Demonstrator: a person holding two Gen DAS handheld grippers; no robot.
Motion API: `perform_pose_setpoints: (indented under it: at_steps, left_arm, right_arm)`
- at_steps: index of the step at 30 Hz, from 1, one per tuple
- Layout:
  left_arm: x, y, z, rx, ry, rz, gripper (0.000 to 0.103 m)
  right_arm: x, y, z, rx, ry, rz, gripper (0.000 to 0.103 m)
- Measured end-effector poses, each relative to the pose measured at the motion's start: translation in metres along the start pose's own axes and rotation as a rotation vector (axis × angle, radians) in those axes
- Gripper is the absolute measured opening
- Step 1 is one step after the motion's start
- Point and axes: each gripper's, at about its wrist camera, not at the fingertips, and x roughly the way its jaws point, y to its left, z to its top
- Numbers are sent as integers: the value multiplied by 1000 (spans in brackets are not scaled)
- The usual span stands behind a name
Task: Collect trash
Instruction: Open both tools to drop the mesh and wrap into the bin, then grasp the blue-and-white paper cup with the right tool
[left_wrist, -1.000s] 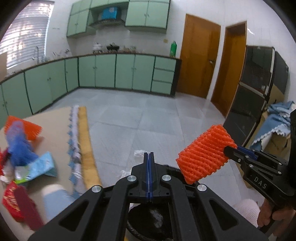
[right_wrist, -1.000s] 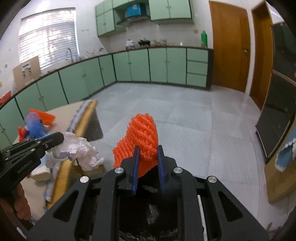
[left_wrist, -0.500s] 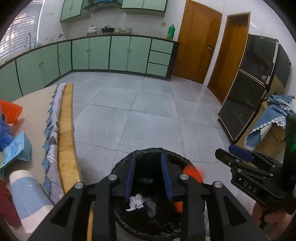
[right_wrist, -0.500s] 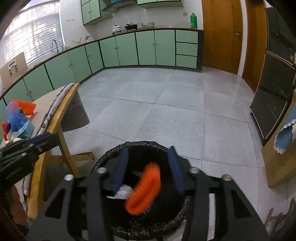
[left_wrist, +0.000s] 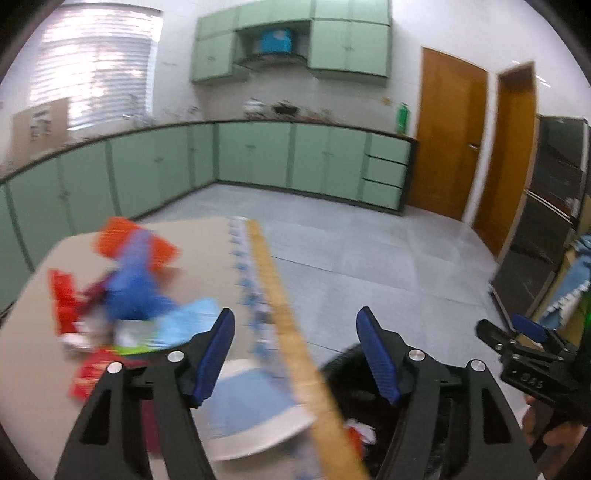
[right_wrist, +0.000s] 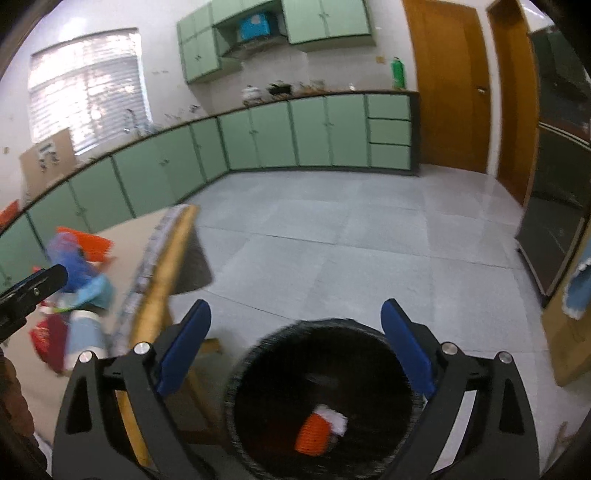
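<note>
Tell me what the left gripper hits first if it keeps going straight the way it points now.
Probably the table's wooden edge, which runs up between the open left gripper's fingers. The blurred trash pile lies off to the left and the black bin to the right. Depth is unclear.

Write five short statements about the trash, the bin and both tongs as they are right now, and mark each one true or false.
1. The orange foam net sleeve lies inside the round black-lined trash bin. True.
2. The right tongs grip a crumpled white tissue. False: their jaws are wide open and hold nothing.
3. The left tongs are open. True.
4. The beige-topped wooden table has been emptied of trash. False: blurred red, blue and orange wrappers lie on it.
5. The trash bin stands on the tabletop. False: it stands on the grey tiled floor beside the table.
</note>
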Motion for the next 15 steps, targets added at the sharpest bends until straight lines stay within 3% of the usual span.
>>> perform_pose_setpoints:
  at_steps: [4,10,15]
  left_arm:
    - [-26,42,-5,-34,-42,114,70]
    - [-46,91,-21,-70,-43,239,70]
    - [-49,114,-37,-86,-28,301,70]
  right_arm:
    - [-8,38,1,-34,-34,96,91]
    - [-11,98,-7,-87,-51,223,95]
    - [-2,134,-21,-138,-31,267,97]
